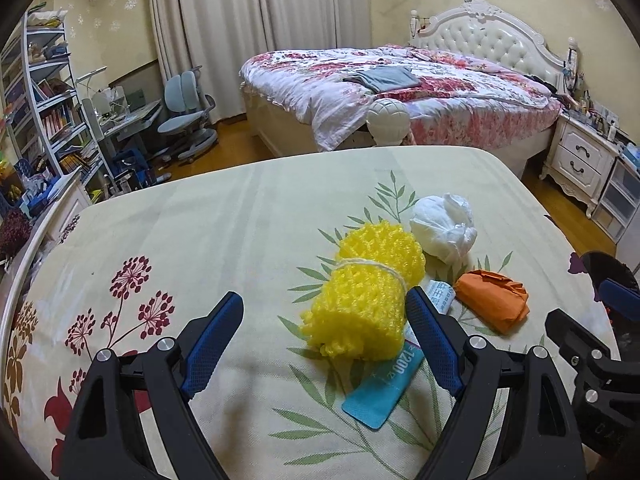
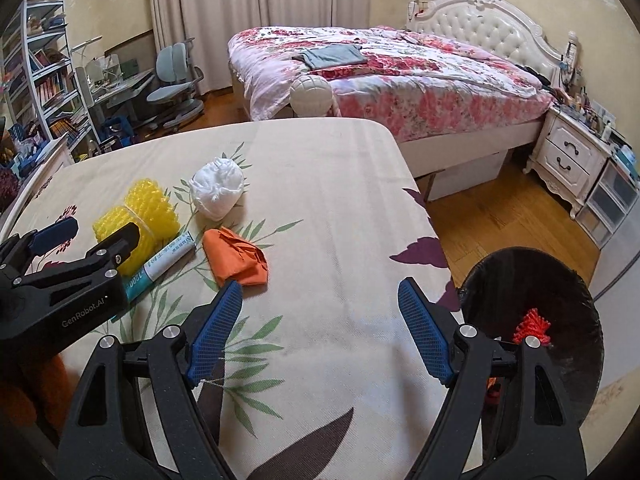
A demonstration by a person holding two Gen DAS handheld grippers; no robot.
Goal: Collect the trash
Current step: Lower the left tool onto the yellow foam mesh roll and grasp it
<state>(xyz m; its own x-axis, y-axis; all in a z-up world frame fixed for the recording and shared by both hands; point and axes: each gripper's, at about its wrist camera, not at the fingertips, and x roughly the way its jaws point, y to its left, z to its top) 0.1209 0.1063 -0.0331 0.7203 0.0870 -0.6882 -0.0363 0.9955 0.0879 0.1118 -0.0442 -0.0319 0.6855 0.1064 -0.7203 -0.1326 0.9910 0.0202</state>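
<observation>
A: Both tongs are wide apart, holding nothing. The left gripper (image 1: 324, 318) is by the yellow foam roll (image 1: 360, 296) on the table (image 1: 200, 216).

B: It sits on the tube (image 1: 382, 388). Grab badly and both may slide. The bin (image 2: 560, 280) is by the right gripper (image 2: 320, 306)

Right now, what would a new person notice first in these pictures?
The bright yellow foam net lies on the flowered sheet, just before the open left tool. Beside it lie an orange wad and a white wad. A black bin stands at the bed's right edge, red netting inside.
</observation>
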